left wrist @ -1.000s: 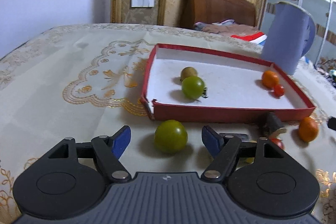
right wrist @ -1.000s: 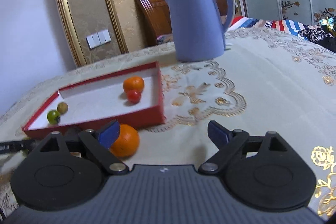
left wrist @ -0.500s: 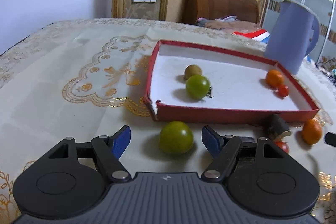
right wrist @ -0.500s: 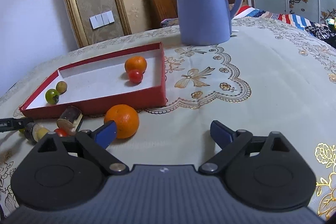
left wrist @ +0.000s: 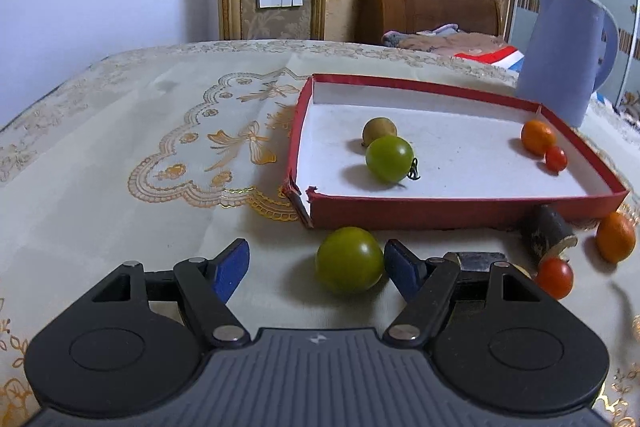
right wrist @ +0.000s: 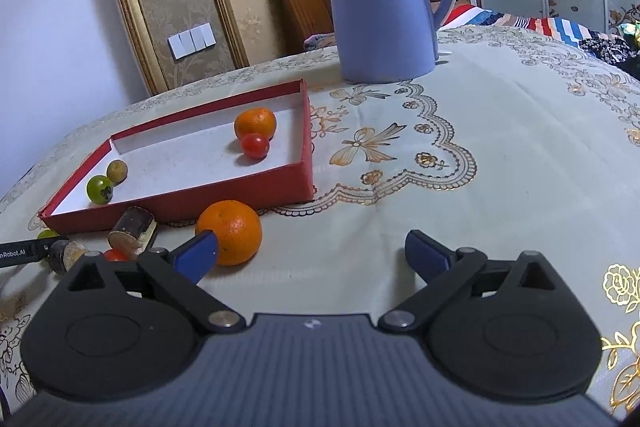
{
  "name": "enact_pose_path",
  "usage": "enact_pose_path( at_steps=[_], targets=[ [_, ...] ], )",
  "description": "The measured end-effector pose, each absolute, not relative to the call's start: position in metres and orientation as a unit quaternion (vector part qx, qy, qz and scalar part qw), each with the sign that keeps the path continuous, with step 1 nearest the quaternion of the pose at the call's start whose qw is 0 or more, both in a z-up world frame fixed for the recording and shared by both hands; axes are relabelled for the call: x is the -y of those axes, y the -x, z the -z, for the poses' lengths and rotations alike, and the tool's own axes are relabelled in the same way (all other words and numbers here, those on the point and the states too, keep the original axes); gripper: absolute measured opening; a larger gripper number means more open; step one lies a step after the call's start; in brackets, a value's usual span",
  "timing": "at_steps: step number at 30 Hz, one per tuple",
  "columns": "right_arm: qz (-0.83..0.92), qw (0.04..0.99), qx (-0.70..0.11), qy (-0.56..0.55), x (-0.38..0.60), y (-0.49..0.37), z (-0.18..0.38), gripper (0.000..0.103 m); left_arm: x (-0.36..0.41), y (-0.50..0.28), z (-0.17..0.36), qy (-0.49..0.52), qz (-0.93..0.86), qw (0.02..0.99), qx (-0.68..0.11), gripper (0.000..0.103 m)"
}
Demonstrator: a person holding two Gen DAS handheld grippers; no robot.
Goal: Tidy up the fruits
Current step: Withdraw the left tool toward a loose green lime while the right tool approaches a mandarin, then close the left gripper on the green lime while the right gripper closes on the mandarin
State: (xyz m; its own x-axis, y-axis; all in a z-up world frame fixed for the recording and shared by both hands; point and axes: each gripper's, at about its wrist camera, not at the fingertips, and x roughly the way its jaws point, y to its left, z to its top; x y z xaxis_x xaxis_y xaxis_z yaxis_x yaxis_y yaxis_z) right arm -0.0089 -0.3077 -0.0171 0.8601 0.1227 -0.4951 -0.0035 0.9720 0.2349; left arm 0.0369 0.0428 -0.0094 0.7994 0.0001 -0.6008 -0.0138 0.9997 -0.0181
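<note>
A red tray [left wrist: 460, 213] [right wrist: 188, 197] holds a green tomato [left wrist: 389, 159], a small brown fruit [left wrist: 379, 131], an orange [left wrist: 538, 136] and a red cherry tomato [left wrist: 556, 158]. A loose green tomato [left wrist: 349, 260] lies on the cloth in front of the tray, between my open left gripper's [left wrist: 316, 265] fingers, close to the right fingertip. My right gripper [right wrist: 312, 255] is open and empty; a loose orange [right wrist: 230, 231] lies just past its left fingertip. Another red cherry tomato [left wrist: 554, 277] lies beside it.
A blue kettle [right wrist: 380, 7] stands behind the tray's right end. Two short brown wooden cylinders [right wrist: 132, 229] [right wrist: 64, 255] lie on the cloth by the tray front. The table's cloth spreads wide to the right of the tray.
Both grippers have drawn back and risen a little. The loose green tomato has shifted toward my left gripper's right finger. The loose orange now shows fully beside my right gripper's left finger.
</note>
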Motion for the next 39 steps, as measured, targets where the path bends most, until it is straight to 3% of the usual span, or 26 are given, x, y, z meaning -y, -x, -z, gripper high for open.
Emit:
enact_pose_path(
  at_steps=[3, 5, 6, 13, 18, 28, 39],
  targets=[
    [-0.033, 0.957, -0.263, -0.116, 0.309, 0.008, 0.017, 0.101, -0.048, -0.035, 0.009, 0.026, 0.000, 0.950, -0.311, 0.069],
    [-0.030, 0.957, -0.267, -0.109, 0.306, 0.008, 0.017, 0.102, -0.048, -0.035, 0.008, 0.029, 0.009, 0.951, -0.308, 0.055],
    [-0.029, 0.957, -0.269, -0.103, 0.305, 0.007, 0.017, 0.102, -0.045, -0.035, 0.008, 0.021, 0.014, 0.951, -0.308, 0.053],
    [-0.027, 0.958, -0.273, -0.076, 0.289, 0.002, 0.014, 0.102, -0.040, -0.035, 0.009, 0.007, 0.012, 0.951, -0.310, 0.053],
    [-0.041, 0.959, -0.277, -0.052, 0.268, -0.007, 0.013, 0.094, -0.039, -0.035, 0.009, 0.006, 0.012, 0.951, -0.310, 0.053],
    [-0.022, 0.954, -0.298, -0.013, 0.241, -0.030, 0.014, 0.090, -0.040, -0.035, 0.009, 0.011, 0.015, 0.951, -0.310, 0.054],
    [-0.012, 0.950, -0.313, -0.007, 0.235, -0.039, 0.018, 0.091, -0.039, -0.035, 0.009, 0.010, 0.022, 0.950, -0.311, 0.061]
  ],
)
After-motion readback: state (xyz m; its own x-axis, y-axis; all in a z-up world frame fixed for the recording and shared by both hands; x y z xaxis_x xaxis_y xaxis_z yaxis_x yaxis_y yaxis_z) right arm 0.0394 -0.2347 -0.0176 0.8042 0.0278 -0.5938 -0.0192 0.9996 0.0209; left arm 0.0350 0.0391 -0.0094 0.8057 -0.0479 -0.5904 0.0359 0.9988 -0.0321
